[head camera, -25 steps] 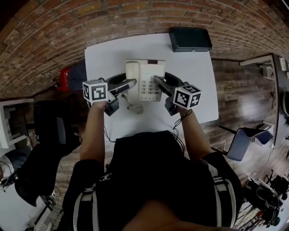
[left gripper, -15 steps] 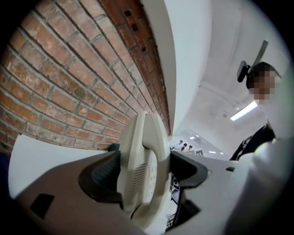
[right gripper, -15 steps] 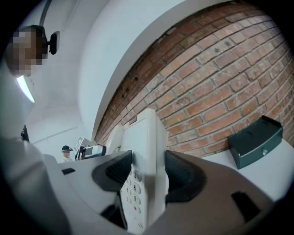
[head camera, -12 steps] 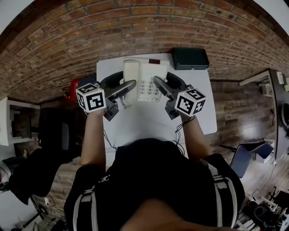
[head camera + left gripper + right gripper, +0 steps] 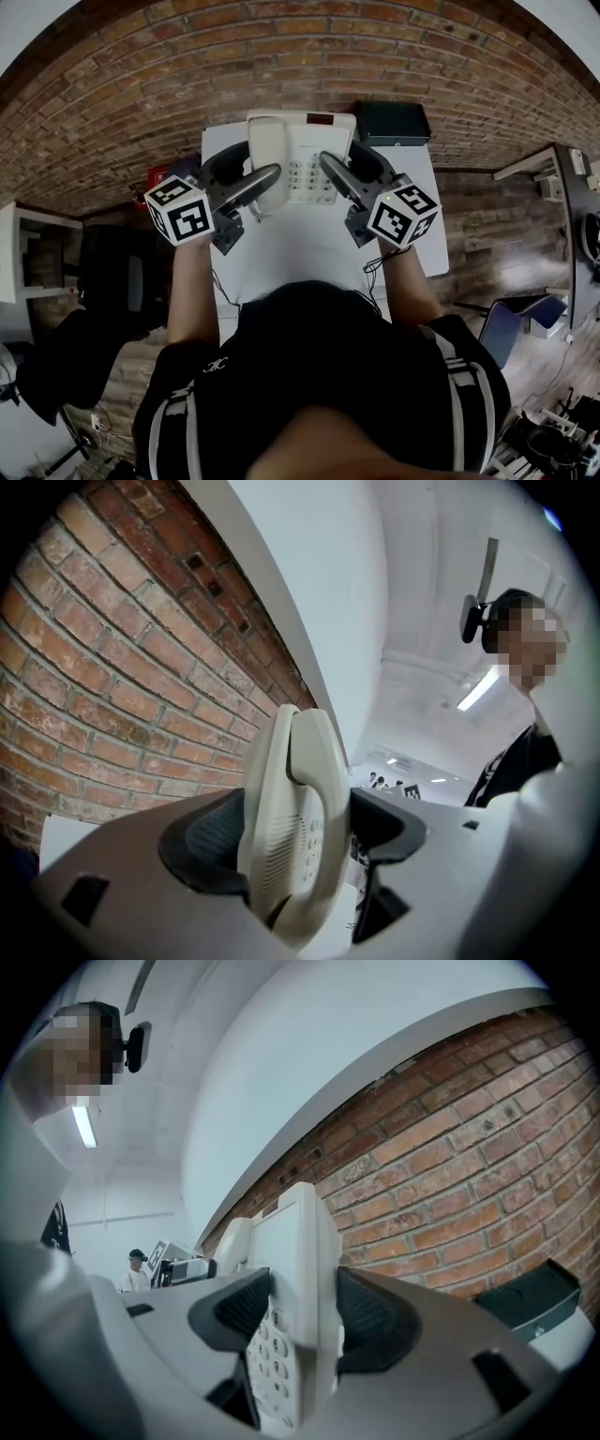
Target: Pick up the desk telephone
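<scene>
1. Grip check on the left gripper [image 5: 259, 171]: the jaws are part-way open and clamped on the handset [image 5: 265, 148] side of the desk telephone [image 5: 305, 155]. In the left gripper view a dark pad presses on each face.
2. Same deal for the right gripper [image 5: 341, 165]. It's closed onto the keypad [image 5: 310, 178] edge, one pad on the button face and one on the underside.
3. So I've got the phone pinched from both sides and up off the white table [image 5: 281, 253], over its far edge by the brick wall [image 5: 141, 84].
4. A second ago it sat flat near the middle of the table with my jaws at its sides. Half a second ago it was already nearer the far edge. Now it looks bigger and covers that edge.
5. Black box [image 5: 392, 123] hasn't budged from the far right corner.
6. Writing: the key digits are too small to read. Each cube [image 5: 178, 208] only carries black-and-white square markers.
</scene>
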Demonstrator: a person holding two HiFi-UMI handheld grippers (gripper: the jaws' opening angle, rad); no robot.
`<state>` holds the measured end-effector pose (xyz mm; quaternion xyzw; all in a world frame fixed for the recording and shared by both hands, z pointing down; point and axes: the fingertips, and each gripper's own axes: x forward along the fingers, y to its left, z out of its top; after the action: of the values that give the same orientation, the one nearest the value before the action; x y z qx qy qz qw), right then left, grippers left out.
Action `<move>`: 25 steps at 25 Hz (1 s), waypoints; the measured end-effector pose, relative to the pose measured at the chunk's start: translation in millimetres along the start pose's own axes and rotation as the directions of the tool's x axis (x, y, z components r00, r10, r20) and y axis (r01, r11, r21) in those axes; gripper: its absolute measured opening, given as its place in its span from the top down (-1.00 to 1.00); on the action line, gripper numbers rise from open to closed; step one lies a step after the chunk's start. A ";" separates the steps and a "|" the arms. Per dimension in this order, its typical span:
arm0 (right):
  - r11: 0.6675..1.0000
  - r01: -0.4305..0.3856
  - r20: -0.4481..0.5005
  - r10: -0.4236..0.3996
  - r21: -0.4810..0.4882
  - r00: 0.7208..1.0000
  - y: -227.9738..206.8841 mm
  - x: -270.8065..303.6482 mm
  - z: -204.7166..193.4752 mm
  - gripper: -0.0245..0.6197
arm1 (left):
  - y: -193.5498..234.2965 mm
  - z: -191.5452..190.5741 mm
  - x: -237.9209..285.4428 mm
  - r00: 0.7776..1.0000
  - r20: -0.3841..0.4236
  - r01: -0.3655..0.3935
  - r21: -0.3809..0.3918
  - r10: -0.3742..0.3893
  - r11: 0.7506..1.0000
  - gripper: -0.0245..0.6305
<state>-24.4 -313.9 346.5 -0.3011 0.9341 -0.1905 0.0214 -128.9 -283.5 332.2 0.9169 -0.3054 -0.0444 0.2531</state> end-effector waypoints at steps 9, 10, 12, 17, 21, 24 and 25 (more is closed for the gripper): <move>0.999 0.008 -0.024 -0.008 0.036 1.000 -5.6 1.7 -11.3 0.28 | 9.2 -10.4 -0.3 1.000 -0.019 0.006 -0.043 -0.007 0.999 -0.10; 0.999 0.010 -0.024 -0.009 0.036 1.000 -5.8 1.5 -12.0 0.28 | 9.6 -11.3 -0.3 1.000 -0.021 0.008 -0.043 -0.009 0.999 -0.10; 0.999 0.014 -0.020 -0.013 0.034 1.000 -6.4 1.1 -13.0 0.28 | 10.6 -12.7 0.0 1.000 -0.021 0.014 -0.043 -0.015 0.999 -0.10; 0.999 0.023 -0.019 -0.023 0.039 1.000 -8.1 -1.0 -16.2 0.28 | 10.5 -15.9 2.1 0.999 -0.026 0.018 -0.039 -0.020 0.999 -0.10; 0.999 0.029 -0.024 -0.028 0.041 0.999 -10.3 -0.6 -17.4 0.28 | 12.4 -16.8 4.0 0.999 -0.030 0.019 -0.039 -0.020 0.999 -0.10; 0.998 0.034 -0.032 -0.032 0.055 0.999 -11.3 -0.4 -22.9 0.27 | 14.6 -20.6 3.7 0.999 -0.034 0.015 -0.046 -0.017 0.999 -0.10; 0.998 0.035 -0.035 -0.033 0.060 0.999 -11.6 -0.7 -25.1 0.28 | 15.0 -22.0 3.6 0.999 -0.037 0.014 -0.047 -0.016 0.999 -0.10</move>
<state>-21.3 -313.6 374.0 -0.3131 0.9228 -0.2242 0.0115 -128.8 -286.2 359.0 0.9137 -0.2927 -0.0364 0.2796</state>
